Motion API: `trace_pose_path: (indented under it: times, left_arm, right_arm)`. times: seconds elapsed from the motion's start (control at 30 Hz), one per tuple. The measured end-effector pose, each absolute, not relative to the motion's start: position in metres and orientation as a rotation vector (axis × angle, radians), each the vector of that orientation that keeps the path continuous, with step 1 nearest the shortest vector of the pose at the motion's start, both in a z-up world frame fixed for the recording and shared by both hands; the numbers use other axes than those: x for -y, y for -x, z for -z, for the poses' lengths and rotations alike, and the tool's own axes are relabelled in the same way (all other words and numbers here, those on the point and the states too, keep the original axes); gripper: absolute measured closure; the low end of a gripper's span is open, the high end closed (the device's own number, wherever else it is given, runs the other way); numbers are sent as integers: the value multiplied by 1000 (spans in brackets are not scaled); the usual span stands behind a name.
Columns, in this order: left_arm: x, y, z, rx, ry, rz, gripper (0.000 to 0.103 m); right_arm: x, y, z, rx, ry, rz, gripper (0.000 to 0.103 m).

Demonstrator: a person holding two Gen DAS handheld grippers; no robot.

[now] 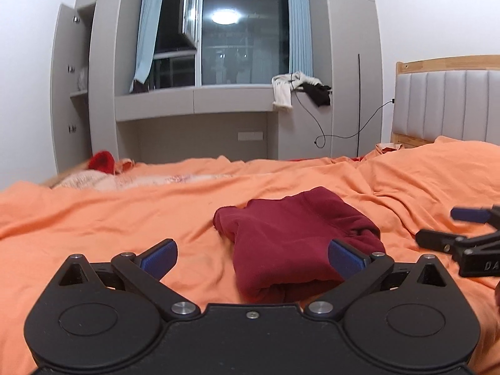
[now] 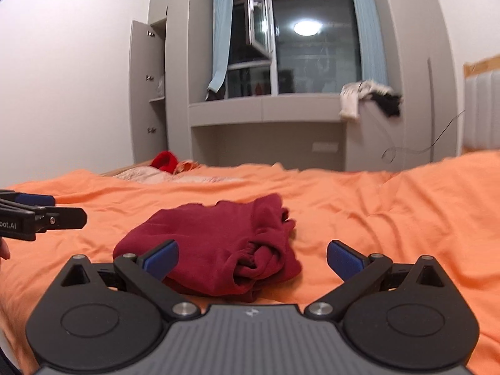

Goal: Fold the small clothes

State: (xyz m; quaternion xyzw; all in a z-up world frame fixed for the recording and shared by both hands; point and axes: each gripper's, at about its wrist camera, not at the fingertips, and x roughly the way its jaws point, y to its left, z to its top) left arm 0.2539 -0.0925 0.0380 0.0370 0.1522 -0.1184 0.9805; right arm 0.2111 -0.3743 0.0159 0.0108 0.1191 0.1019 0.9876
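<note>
A dark red garment point(image 1: 290, 237) lies folded into a compact bundle on the orange bedsheet point(image 1: 125, 218). It also shows in the right wrist view point(image 2: 215, 243), with an elastic cuff facing me. My left gripper point(image 1: 253, 259) is open and empty, just short of the bundle, its right pad in front of the cloth. My right gripper point(image 2: 253, 259) is open and empty, just short of the bundle, its left pad in front of the cloth. Each gripper appears at the edge of the other's view: the right one point(image 1: 443, 228), the left one point(image 2: 67, 209).
A red item point(image 1: 101, 161) and pale pink bedding point(image 1: 93, 181) lie at the bed's far left. A padded headboard point(image 1: 443, 106) stands at the right. Grey cabinets and a window ledge with white and black clothes point(image 1: 297, 89) and a hanging cable are behind the bed.
</note>
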Motion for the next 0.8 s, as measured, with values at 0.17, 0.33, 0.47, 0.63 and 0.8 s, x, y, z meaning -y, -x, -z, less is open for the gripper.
trace_pose_path:
  times: [0.17,0.33,0.47,0.63,0.8]
  left_arm:
    - [84,-212,-37,-247,-45,224,1]
    - [72,-181,-38,-200,14,187,1]
    - [64,-165,-31,-215,58,176,1]
    - [56,-146,-21,-227,85,154,0]
    - [55,-133,-4,-281,109,143,1]
  right_arm:
    - [371,-168,-28,-118,25,-171,0]
    - [377,-140,-31,-65,-35,-131,0]
    - [378,-121,-26,-55,-35,-104,0]
    - [378,-97,-12,-77,-64,-96,0]
    - [376,-77,4,-118,-84,-83,0]
